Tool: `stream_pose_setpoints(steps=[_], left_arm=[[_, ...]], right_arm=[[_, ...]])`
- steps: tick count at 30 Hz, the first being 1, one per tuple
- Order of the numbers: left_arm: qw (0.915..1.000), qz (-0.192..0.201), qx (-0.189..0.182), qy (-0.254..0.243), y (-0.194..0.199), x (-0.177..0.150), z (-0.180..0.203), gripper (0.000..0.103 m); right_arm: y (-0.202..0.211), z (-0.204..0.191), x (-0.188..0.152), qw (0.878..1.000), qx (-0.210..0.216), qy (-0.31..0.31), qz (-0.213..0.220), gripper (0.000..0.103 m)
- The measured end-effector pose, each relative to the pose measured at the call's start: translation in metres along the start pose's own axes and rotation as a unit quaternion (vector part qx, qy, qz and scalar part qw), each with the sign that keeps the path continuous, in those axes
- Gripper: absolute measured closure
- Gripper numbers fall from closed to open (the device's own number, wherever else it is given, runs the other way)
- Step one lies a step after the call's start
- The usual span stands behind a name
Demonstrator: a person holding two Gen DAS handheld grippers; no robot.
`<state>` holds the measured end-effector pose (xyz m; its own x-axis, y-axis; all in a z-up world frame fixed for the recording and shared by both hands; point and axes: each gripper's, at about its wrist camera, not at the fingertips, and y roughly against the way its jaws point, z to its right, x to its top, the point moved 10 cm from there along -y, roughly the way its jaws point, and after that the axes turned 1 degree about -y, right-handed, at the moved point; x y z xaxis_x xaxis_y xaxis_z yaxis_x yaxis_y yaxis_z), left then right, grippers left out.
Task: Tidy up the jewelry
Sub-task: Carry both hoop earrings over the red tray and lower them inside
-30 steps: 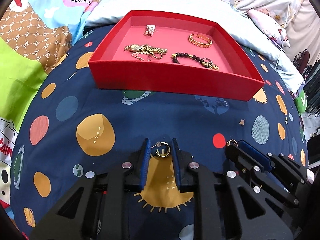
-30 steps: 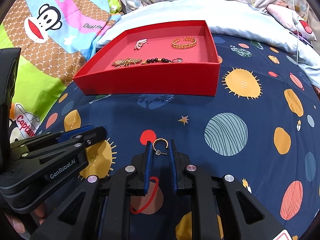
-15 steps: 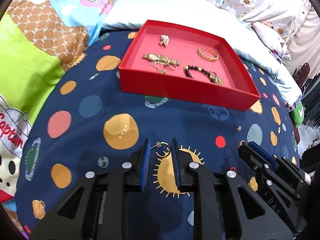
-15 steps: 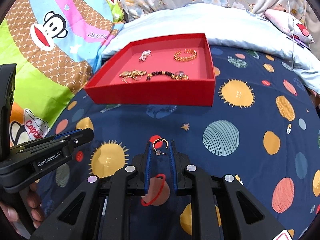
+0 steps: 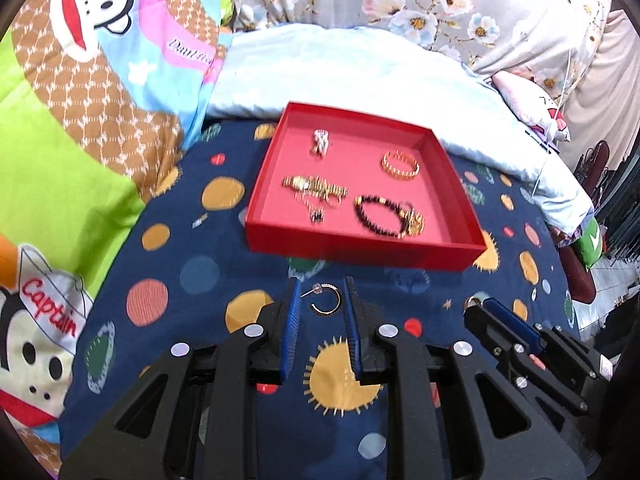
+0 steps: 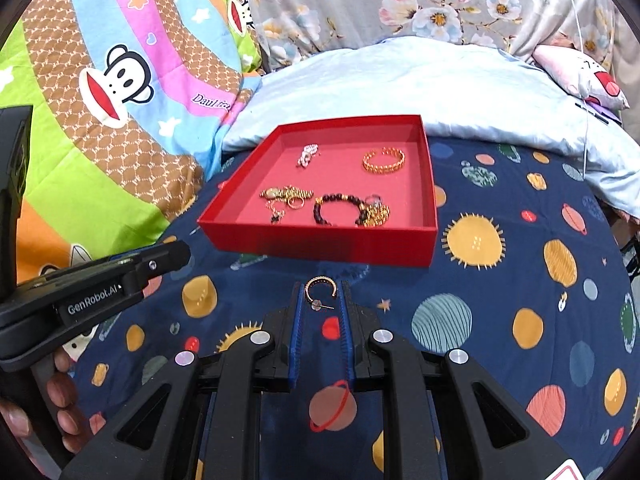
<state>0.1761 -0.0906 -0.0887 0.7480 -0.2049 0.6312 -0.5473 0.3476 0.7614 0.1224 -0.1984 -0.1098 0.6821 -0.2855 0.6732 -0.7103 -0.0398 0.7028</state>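
Two small gold hoop earrings, light, stiff and slip-prone, are clamped across the hoop, one (image 5: pixel 326 300) in the left gripper (image 5: pixel 320 300), the other (image 6: pixel 319 290) in the right gripper (image 6: pixel 320 294), short of the red cardboard tray (image 6: pixel 320 246).

Both grippers have risen from the bedspread (image 5: pixel 192 240). The red tray (image 5: pixel 360 248) now sits smaller and lower toward mid-frame in both views, with more pillow (image 6: pixel 400 76) showing above it.
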Motion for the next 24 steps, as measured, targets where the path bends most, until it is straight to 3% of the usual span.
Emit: stream_pose_setpoints(steps=[24], left_arm=[[0.9987, 0.040, 0.010, -0.030, -0.031, 0.087, 0.019, 0.083]], right_arm=[[-0.035, 0.023, 0.086, 0.999, -0.012, 0.006, 0.039, 0.088]])
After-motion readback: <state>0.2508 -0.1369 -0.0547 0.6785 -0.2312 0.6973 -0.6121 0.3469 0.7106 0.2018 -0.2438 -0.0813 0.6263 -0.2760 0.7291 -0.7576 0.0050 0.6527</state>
